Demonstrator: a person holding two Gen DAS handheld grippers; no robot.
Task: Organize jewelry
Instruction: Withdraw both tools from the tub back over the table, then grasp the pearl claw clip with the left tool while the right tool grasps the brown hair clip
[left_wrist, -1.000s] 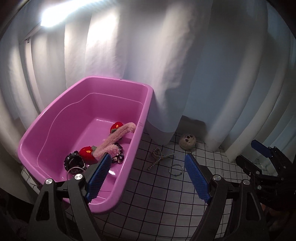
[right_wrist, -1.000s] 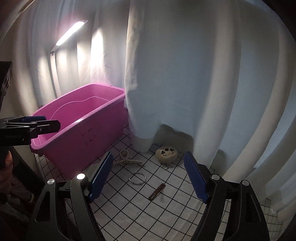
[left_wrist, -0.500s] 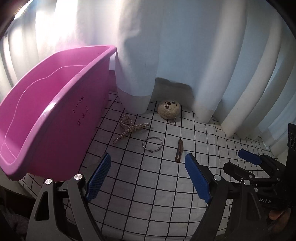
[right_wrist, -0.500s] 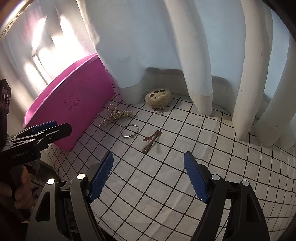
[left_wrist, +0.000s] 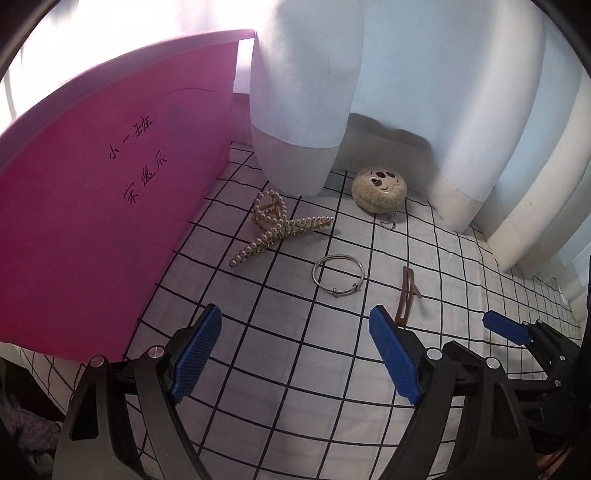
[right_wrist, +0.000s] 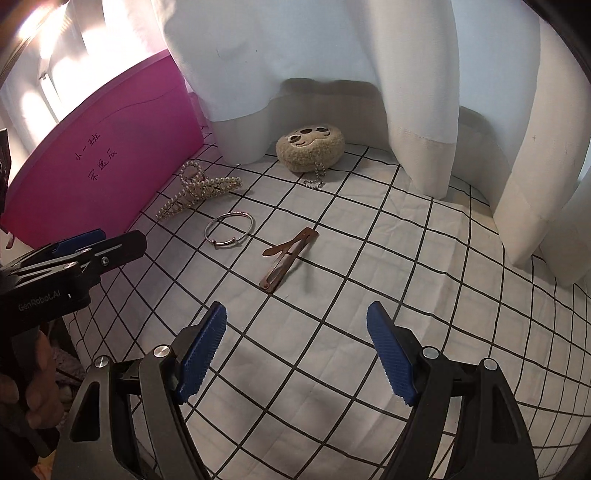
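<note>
my cloth (left_wrist: 303, 373) is white with a black grid of thin lines, and the bin (left_wrist: 92, 229) on it is bright pink-magenta with dark handwritten characters on its side. the claw clip (left_wrist: 277, 227) is covered in cream-white pearls on a gold frame, the bangle (left_wrist: 338, 274) is plain silver, the flat hair clip (right_wrist: 286, 258) is reddish brown, and the fuzzy round charm (right_wrist: 311, 148) is beige with a dark-eyed face and a silver bead chain. the curtains (right_wrist: 332, 55) are white, and my left gripper (left_wrist: 295, 358) and right gripper (right_wrist: 297, 358) are black with ridged blue pads.
</note>
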